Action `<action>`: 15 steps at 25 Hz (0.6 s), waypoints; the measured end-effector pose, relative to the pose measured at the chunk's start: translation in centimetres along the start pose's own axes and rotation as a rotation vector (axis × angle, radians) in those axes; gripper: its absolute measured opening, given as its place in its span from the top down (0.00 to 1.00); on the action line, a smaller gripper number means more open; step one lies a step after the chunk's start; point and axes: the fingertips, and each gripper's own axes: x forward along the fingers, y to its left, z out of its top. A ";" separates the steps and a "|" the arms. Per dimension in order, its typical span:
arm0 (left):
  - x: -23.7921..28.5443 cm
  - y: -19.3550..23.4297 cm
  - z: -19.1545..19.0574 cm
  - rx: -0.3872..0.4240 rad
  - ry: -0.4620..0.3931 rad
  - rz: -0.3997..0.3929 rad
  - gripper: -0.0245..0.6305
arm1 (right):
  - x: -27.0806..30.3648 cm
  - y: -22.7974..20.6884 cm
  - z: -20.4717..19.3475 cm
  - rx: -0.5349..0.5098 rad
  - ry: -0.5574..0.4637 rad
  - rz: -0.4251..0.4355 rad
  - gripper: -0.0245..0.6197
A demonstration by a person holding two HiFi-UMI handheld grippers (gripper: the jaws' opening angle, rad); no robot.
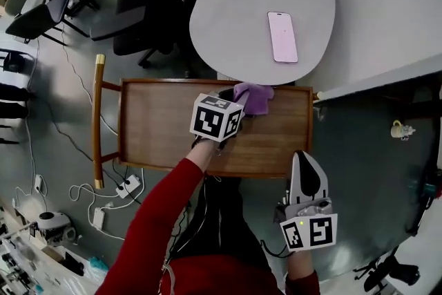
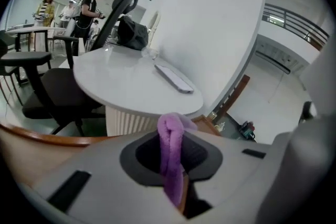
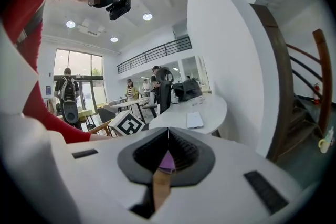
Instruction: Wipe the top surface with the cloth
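Closest in, right gripper (image 1: 307,164): jaws pressed together, nothing between them, by the near right corner of the wooden top (image 1: 159,124). Farther on, left gripper (image 1: 233,97), reached out on a red sleeve (image 1: 162,211): jaws closed tight on a fold of the purple cloth (image 1: 254,99). Cloth bunched on the top just beside its far rim, right of centre. Beyond the rim, white table (image 1: 235,17) with a phone (image 1: 282,36) lying flat on it.

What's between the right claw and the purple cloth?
Just bare wooden top, seen in the head view. Nothing sits between the right claw and the cloth.
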 end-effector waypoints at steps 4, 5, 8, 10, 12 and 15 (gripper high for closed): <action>-3.9 6.2 -0.9 -0.046 -0.015 0.118 0.88 | 1.8 2.3 -0.5 -0.015 0.023 0.054 0.94; -5.0 8.0 -1.1 -0.055 -0.017 0.158 0.88 | 2.2 2.8 -0.6 -0.017 0.028 0.067 0.94; -8.9 13.9 -1.8 -0.079 -0.018 0.294 0.88 | 3.7 4.5 -0.9 -0.027 0.038 0.110 0.94; -11.7 17.7 -2.0 -0.084 -0.012 0.393 0.88 | 4.7 5.5 -0.8 -0.036 0.042 0.138 0.94; -14.3 20.8 -2.3 -0.067 0.008 0.494 0.88 | 5.4 6.2 -0.7 -0.041 0.046 0.158 0.94; -17.6 24.0 -2.9 -0.024 0.038 0.628 0.88 | 6.1 7.0 -0.6 -0.043 0.049 0.176 0.94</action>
